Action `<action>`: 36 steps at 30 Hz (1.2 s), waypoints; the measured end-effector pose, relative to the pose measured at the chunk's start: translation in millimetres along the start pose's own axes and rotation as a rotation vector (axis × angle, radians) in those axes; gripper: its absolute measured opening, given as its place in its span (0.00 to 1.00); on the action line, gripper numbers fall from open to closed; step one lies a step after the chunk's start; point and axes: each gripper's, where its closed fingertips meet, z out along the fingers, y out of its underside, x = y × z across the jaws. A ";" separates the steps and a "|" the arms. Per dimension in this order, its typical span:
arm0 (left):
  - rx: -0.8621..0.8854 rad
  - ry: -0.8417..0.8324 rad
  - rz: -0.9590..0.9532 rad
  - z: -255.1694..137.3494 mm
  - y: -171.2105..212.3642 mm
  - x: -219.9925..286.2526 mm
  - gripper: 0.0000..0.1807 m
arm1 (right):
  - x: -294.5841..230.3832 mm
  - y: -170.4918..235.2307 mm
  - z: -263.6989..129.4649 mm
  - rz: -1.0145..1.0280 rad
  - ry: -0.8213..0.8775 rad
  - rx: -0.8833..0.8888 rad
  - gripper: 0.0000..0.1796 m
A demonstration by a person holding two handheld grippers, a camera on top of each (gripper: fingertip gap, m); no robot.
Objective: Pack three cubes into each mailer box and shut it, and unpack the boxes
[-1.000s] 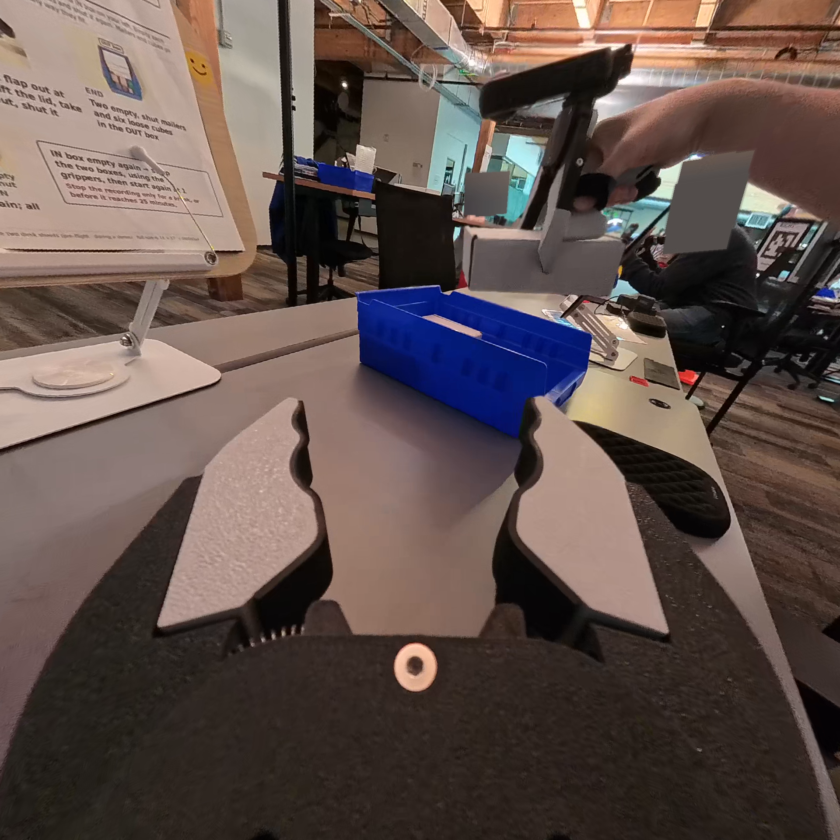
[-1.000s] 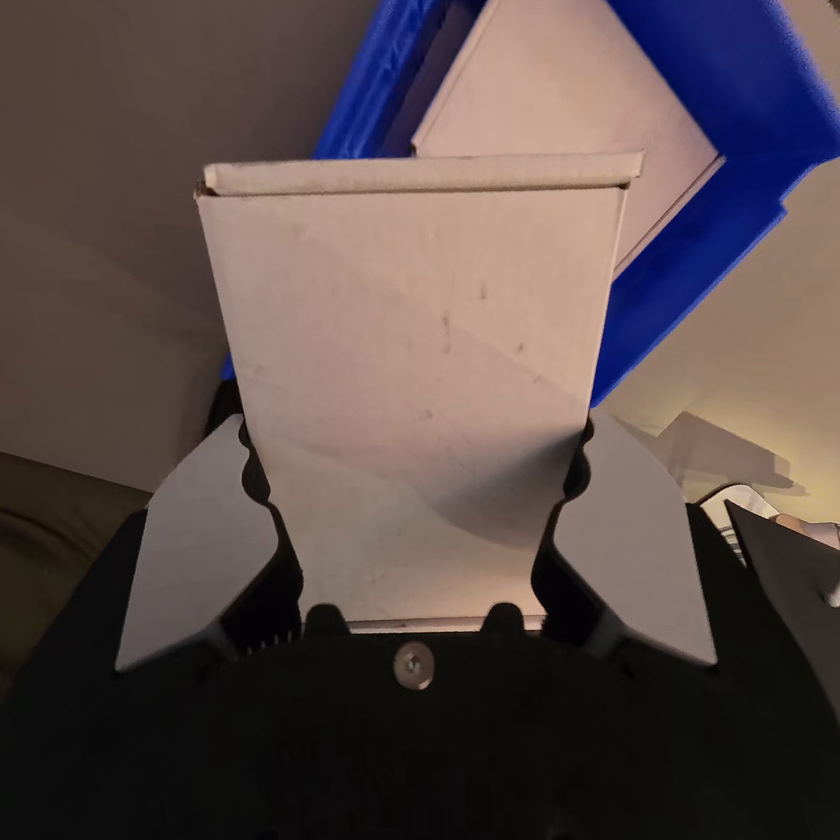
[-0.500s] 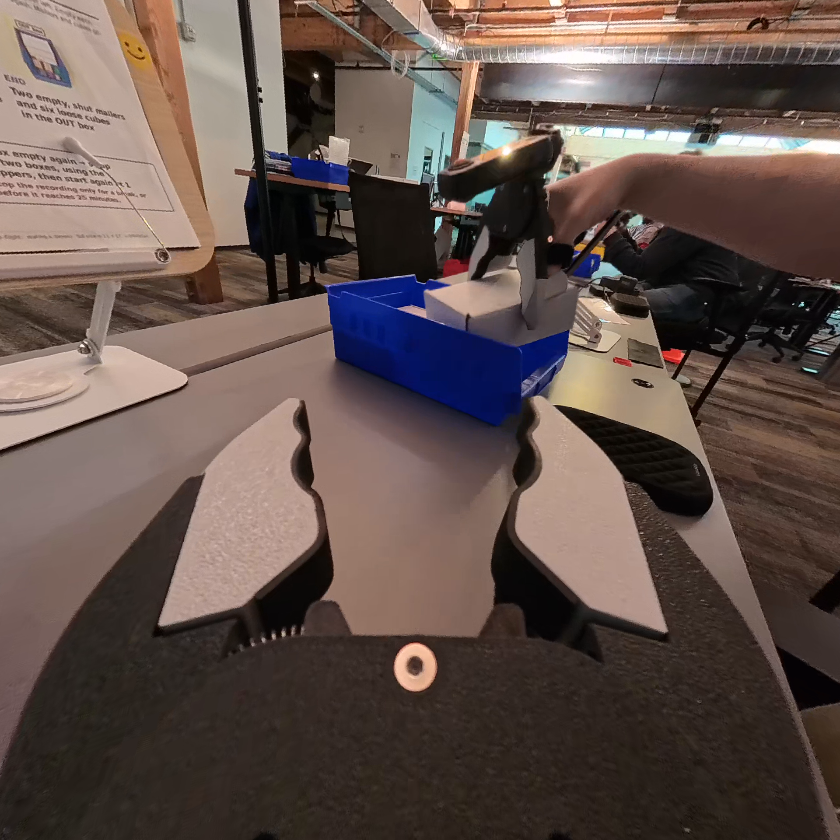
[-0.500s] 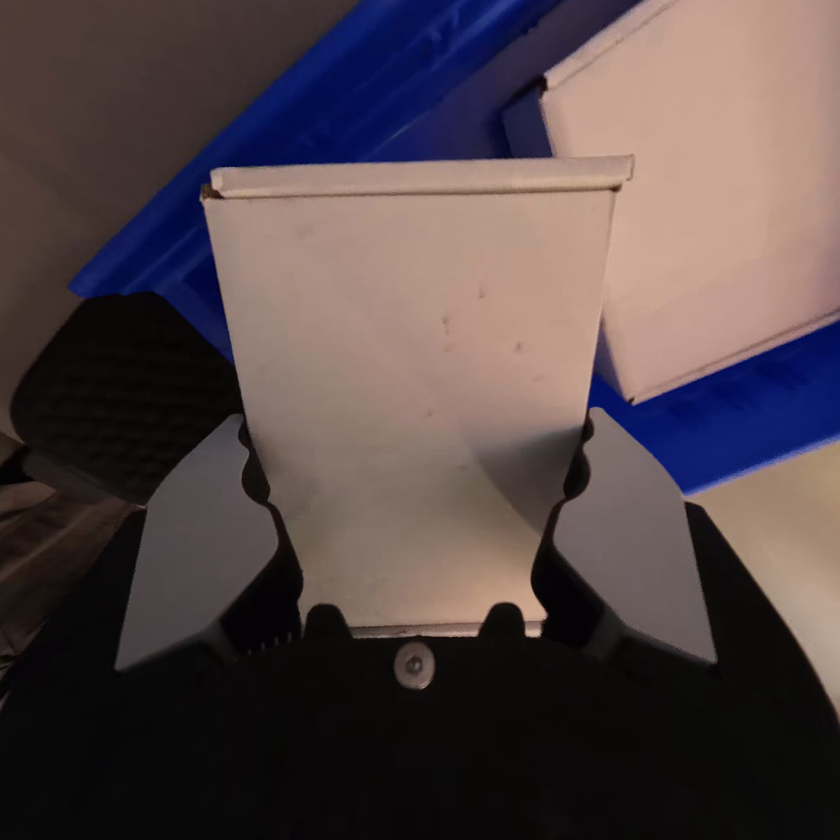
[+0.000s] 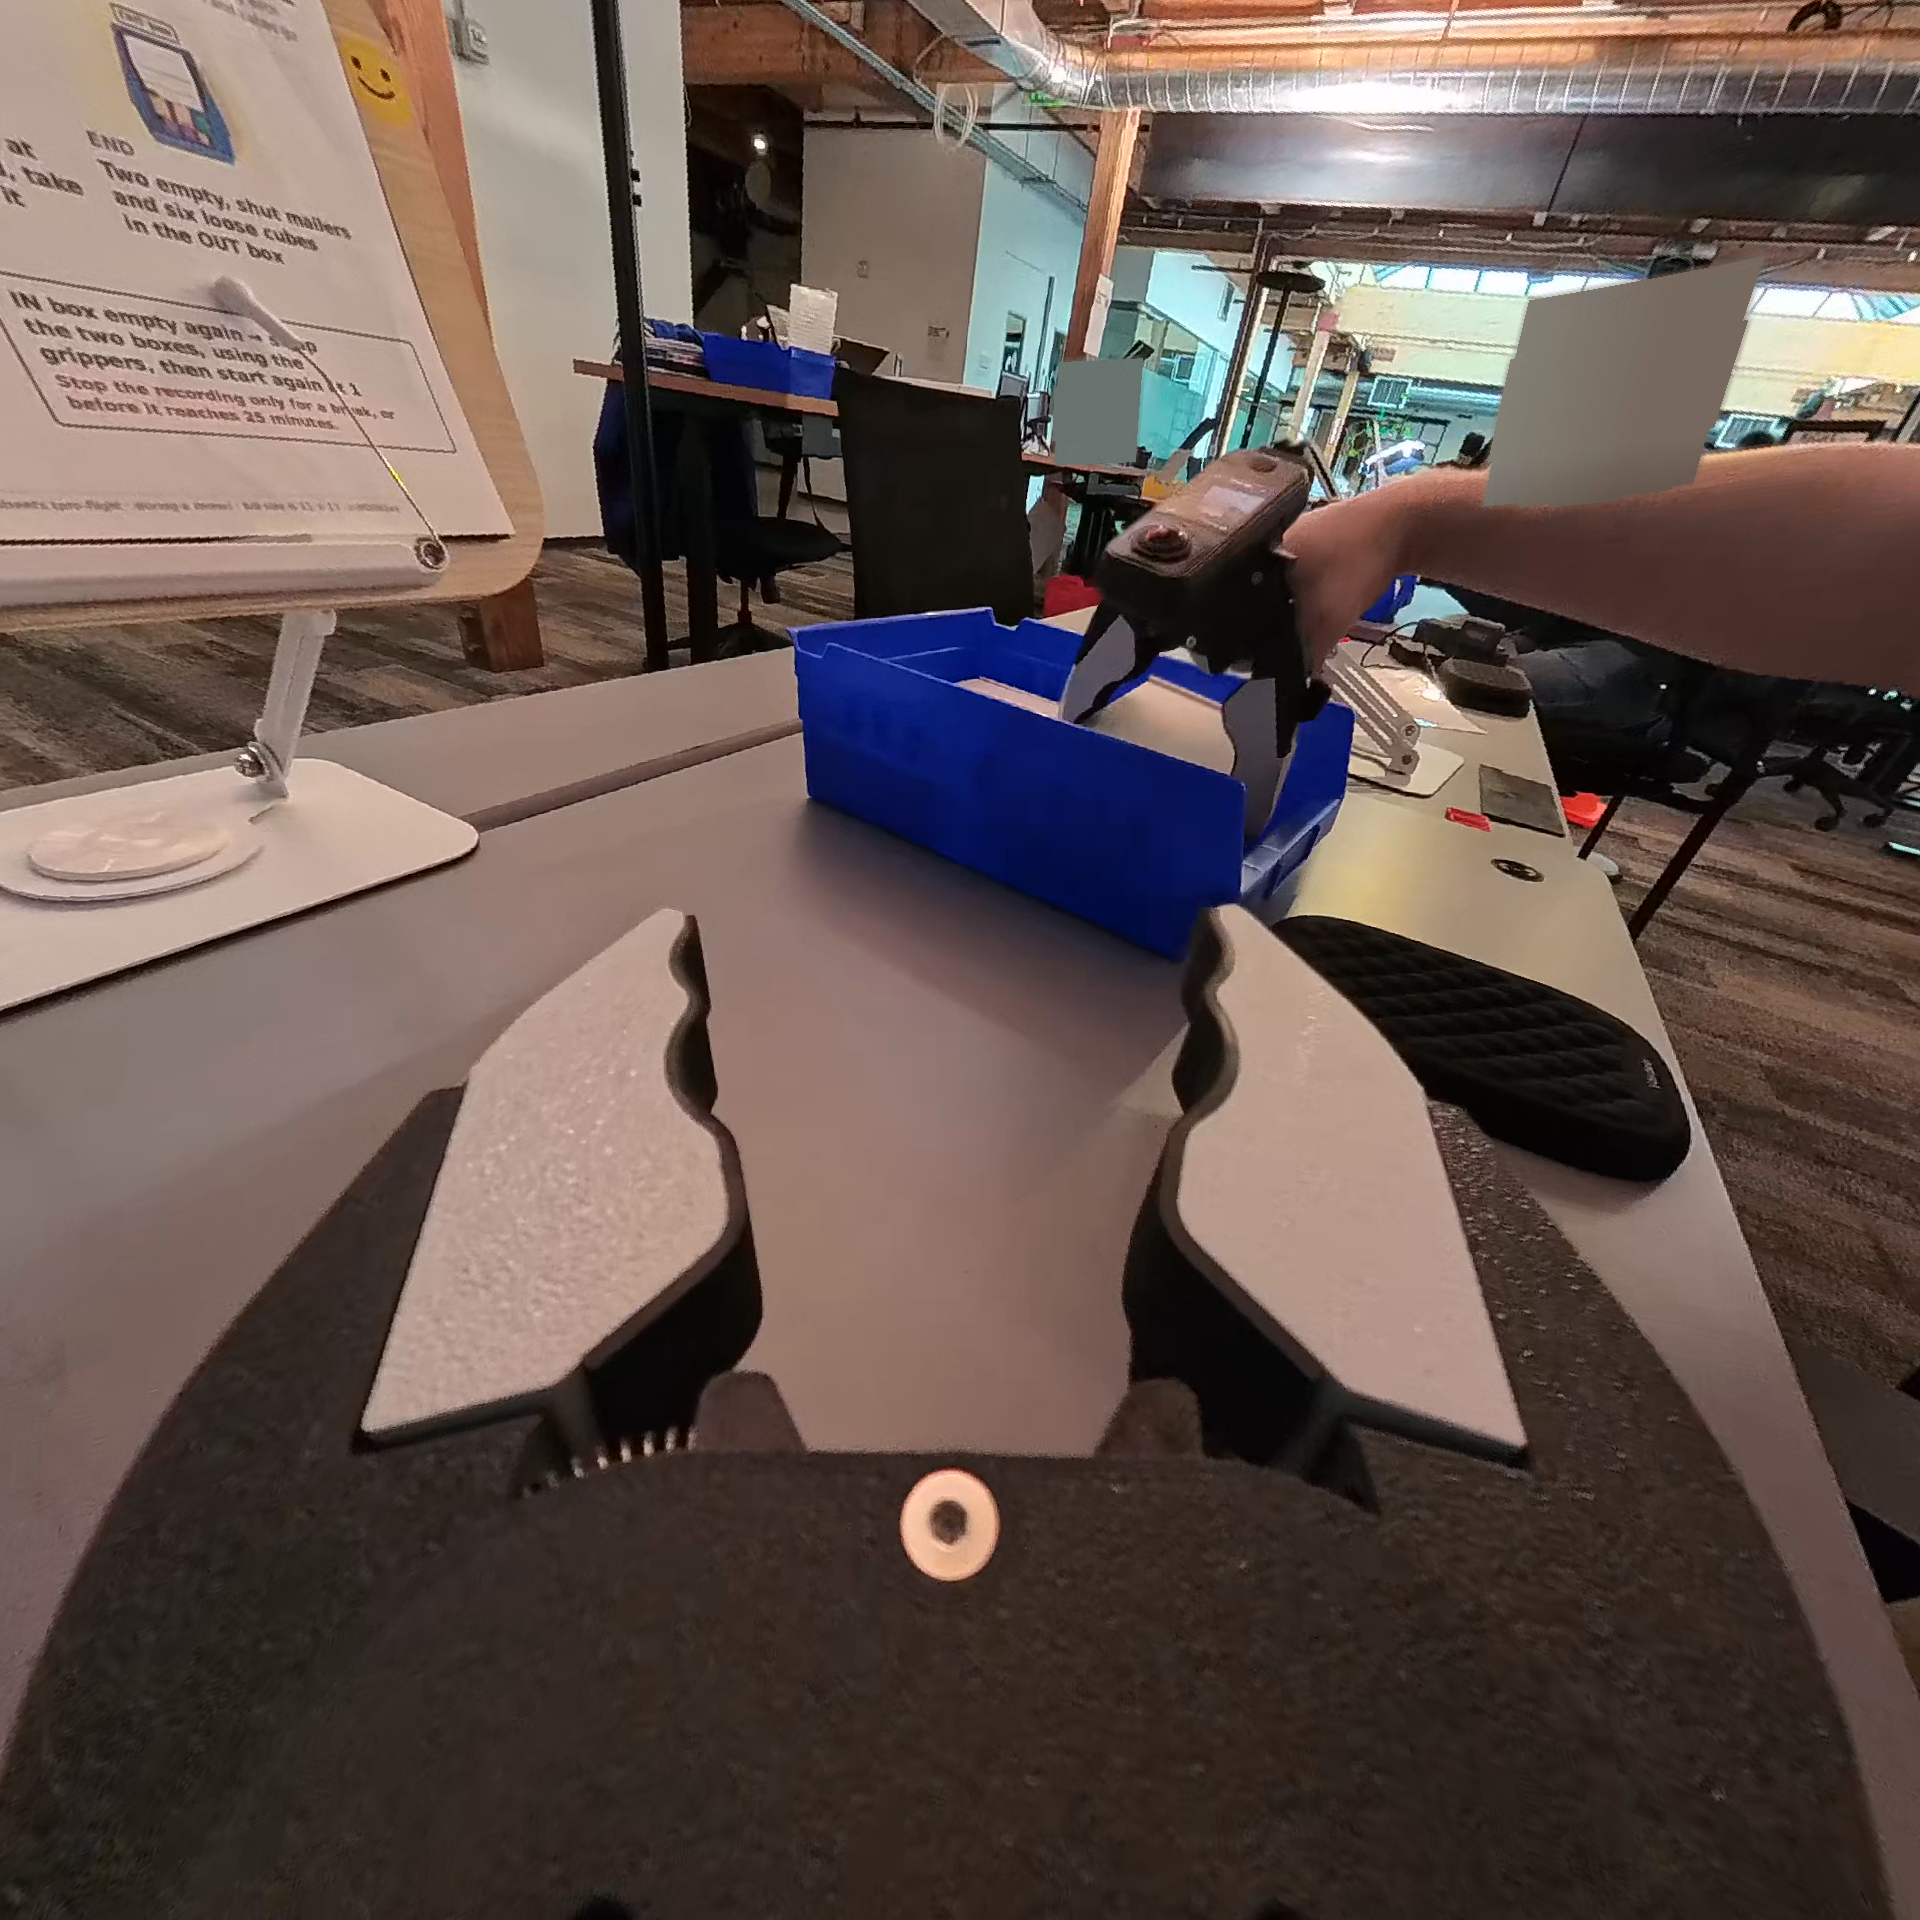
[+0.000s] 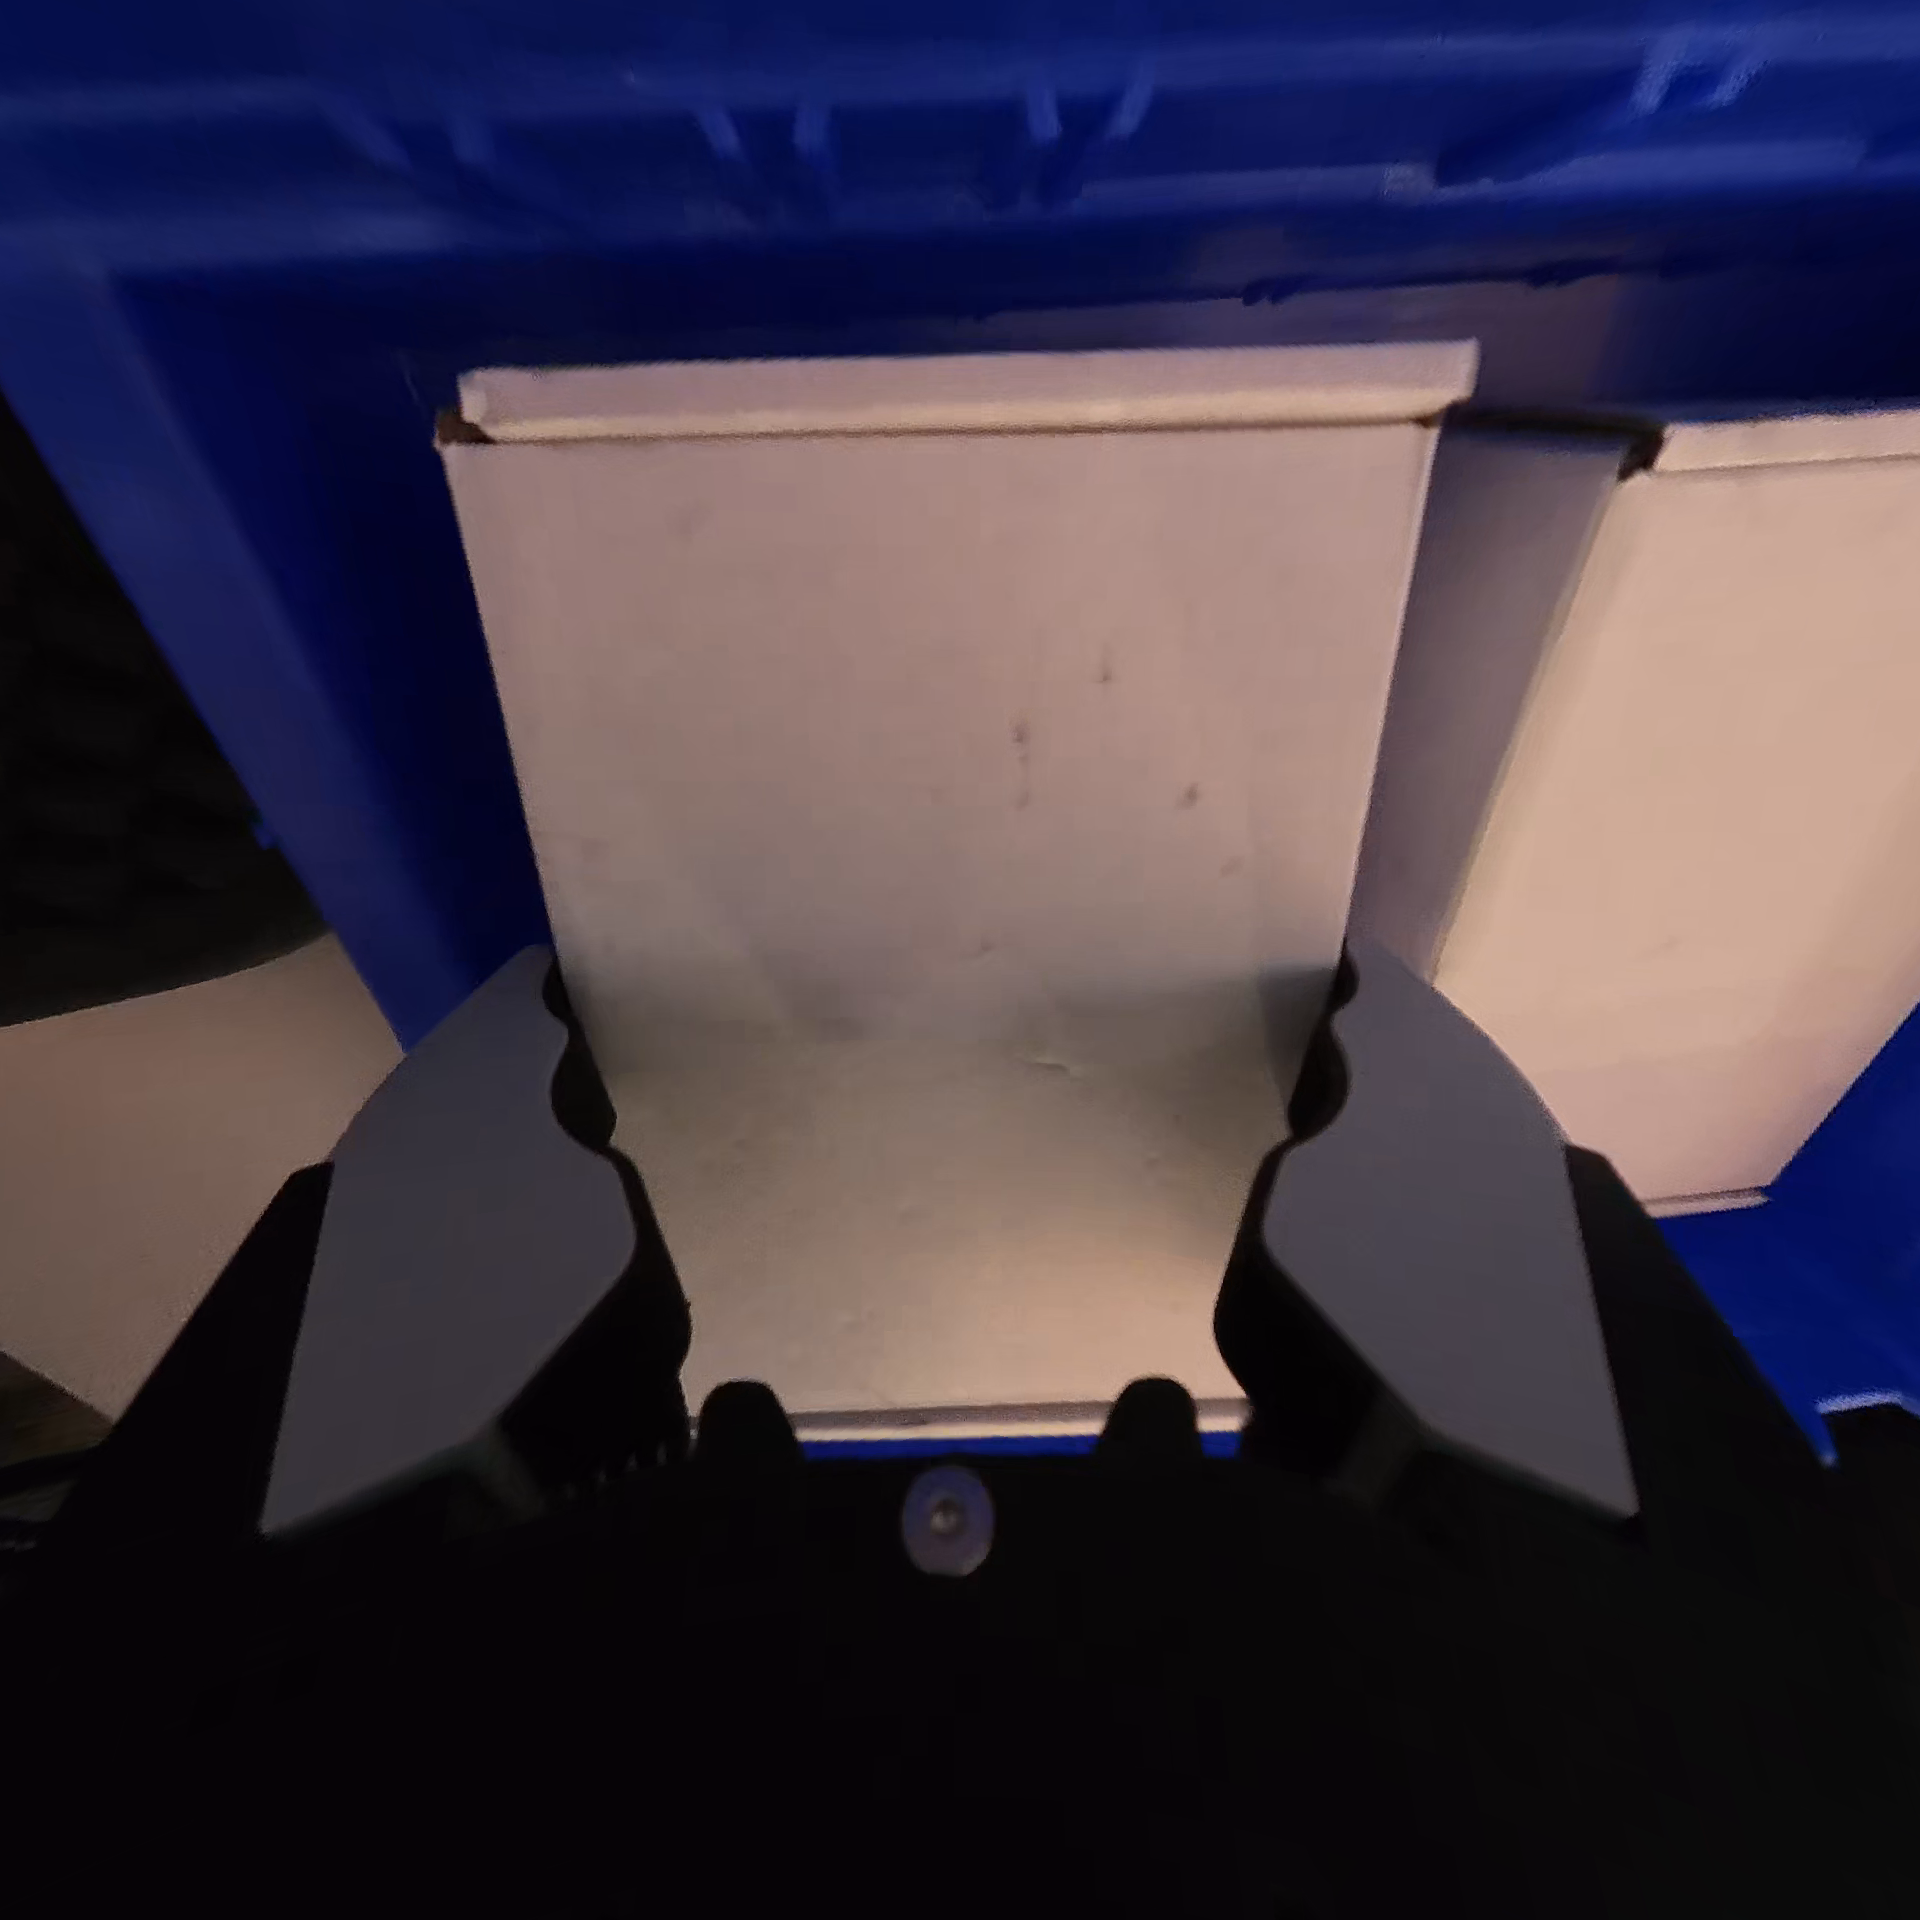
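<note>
My right gripper (image 6: 940, 1049) clamps a closed white mailer box (image 6: 935, 748) inside the blue bin (image 5: 997, 790); my left gripper (image 5: 945, 1039) is spread wide and empty.

The held box sits down between the bin walls, just beside a second white mailer box (image 6: 1662, 790) lying in the same bin; whether the two touch I cannot tell; my left claw hovers over the grey table (image 5: 914, 1039), short of the bin; a black wrist rest (image 5: 1486, 1049) lies to its right, and a sheet on a white stand (image 5: 208, 260) is at far left.

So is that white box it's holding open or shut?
Shut: the box in the right gripper has its lid flat, no gap at the front edge. Contents cannot be seen.
</note>
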 end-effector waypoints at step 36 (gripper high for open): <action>-0.065 0.015 -0.018 6.1 13.5 3.0 0.49 | 36.8 106.5 -24.4 1.256 0.011 0.203 0.06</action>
